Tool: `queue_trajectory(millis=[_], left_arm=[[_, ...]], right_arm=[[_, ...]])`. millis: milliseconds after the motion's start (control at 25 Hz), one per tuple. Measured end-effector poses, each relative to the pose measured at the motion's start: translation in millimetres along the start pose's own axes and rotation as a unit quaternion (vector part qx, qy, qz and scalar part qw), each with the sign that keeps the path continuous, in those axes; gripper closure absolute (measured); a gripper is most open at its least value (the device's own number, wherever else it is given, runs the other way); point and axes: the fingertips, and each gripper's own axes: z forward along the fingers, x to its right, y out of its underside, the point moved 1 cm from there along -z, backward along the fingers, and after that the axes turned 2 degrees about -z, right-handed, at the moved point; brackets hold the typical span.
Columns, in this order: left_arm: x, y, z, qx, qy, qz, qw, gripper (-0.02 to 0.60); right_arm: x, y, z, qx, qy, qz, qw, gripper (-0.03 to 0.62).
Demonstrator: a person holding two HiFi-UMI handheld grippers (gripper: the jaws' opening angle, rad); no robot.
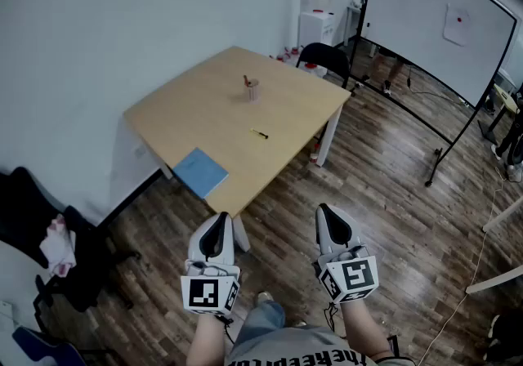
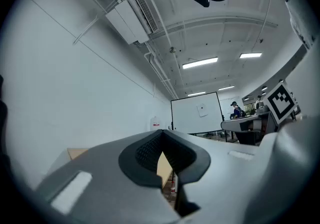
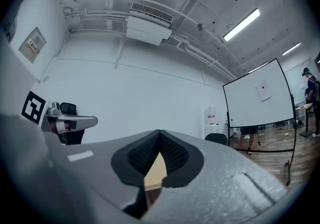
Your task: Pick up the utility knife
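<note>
The utility knife (image 1: pixel 259 134), small, yellow and black, lies flat near the middle of the light wooden table (image 1: pixel 188 111). Both grippers hang well short of the table, over the wood floor near my body. My left gripper (image 1: pixel 218 219) is shut and empty, level with the table's near corner. My right gripper (image 1: pixel 325 212) is also shut with nothing in it, further to the right. In the left gripper view the jaws of the left gripper (image 2: pixel 161 132) meet at the tip, with a sliver of table (image 2: pixel 165 167) showing in the gap behind them. The right gripper (image 3: pixel 159 132) looks the same in its own view.
A cup with a red pen (image 1: pixel 252 91) stands further back on the table, and a blue notebook (image 1: pixel 200 171) lies at its near edge. A black chair (image 1: pixel 325 56) and a water dispenser (image 1: pixel 316 17) stand behind it. A rolling whiteboard (image 1: pixel 433 21) is at the right, a black office chair (image 1: pixel 49 234) at the left.
</note>
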Motion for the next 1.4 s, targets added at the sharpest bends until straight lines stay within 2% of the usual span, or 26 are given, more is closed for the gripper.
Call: queue_trajectory(millis=[520,1080,1400], left_arm=[[-21.2,6.3,34.4,0.002,0.008,-0.003,1.0,0.561],[-49.8,11.9,82.4,0.008,0.022,-0.005,0.9997,0.561],[-65.0,19.3,93.2,0.004,0.031,-0.009,0.9995,0.561]], right_arm=[[5.2,4.4,37.5,0.0,0.004,-0.005,1.0,0.592],[17.8,7.1,84.6,0.014,0.015,0.013,1.0,0.592],[13.7,13.3,98.3,0.011,0.023,0.015,1.0,0.592]])
